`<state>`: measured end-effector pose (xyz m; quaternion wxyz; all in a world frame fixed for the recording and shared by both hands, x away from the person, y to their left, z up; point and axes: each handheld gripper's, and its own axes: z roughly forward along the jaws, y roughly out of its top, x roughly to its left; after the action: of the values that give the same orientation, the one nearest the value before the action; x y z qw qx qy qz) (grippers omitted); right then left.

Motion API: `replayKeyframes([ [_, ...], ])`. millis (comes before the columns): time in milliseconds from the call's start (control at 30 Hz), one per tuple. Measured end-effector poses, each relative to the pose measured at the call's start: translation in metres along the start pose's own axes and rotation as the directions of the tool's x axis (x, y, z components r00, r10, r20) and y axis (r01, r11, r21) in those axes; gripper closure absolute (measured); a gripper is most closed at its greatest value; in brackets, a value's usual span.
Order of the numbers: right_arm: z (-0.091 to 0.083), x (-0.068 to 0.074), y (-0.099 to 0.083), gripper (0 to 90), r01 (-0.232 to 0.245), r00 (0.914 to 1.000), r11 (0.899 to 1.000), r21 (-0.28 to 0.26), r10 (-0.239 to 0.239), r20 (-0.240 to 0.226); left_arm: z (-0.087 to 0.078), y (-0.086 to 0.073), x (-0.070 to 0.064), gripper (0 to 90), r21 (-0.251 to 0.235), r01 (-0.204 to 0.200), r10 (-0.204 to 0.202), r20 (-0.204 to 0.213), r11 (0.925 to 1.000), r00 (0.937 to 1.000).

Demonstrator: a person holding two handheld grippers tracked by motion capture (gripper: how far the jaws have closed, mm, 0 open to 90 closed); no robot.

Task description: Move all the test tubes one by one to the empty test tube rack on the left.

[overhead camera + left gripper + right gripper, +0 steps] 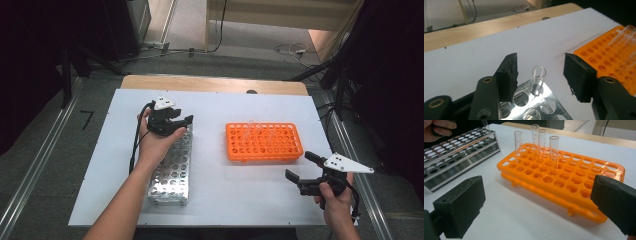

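Nearest you, your right gripper (301, 166) hangs low over the white table (215, 200) with its jaws spread wide and nothing between them, aimed from the front right at the orange plastic tube rack (564, 177); your right hand holds it level, wrist at the table's near right corner. Four clear glass test tubes (541, 141) stand upright in that rack's far holes, so when you go for one, come in level with the upper part of the glass and centre it between the pads before closing, so you don't knock its neighbours. Farther off, your left gripper (540, 75) hovers over the far end of the shiny metal tube rack (172, 170), jaws apart, with a single clear glass tube (537, 80) standing upright in a corner hole between them, touching neither pad. It looks seated; lift straight up to clear its rim rather than swinging sideways. Your left forearm reaches diagonally across the metal rack, hand tipped so the jaws point down and forward.
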<state>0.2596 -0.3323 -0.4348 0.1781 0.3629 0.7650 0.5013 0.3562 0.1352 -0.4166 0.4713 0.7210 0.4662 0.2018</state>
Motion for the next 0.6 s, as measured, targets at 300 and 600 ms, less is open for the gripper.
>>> replayKeyframes([
  [300,0.000,0.002,0.001,0.0,0.002,1.0000,1.000,-0.001,-0.002,0.000,-0.017,-0.001,-0.005,25.9,-0.053,0.004,-0.001,0.058,0.9986,0.9983],
  [600,0.002,0.002,0.002,0.0,0.003,1.0000,1.000,-0.001,-0.003,-0.002,-0.034,-0.005,-0.016,5.0,-0.077,-0.005,0.014,0.125,0.9970,0.9921],
])
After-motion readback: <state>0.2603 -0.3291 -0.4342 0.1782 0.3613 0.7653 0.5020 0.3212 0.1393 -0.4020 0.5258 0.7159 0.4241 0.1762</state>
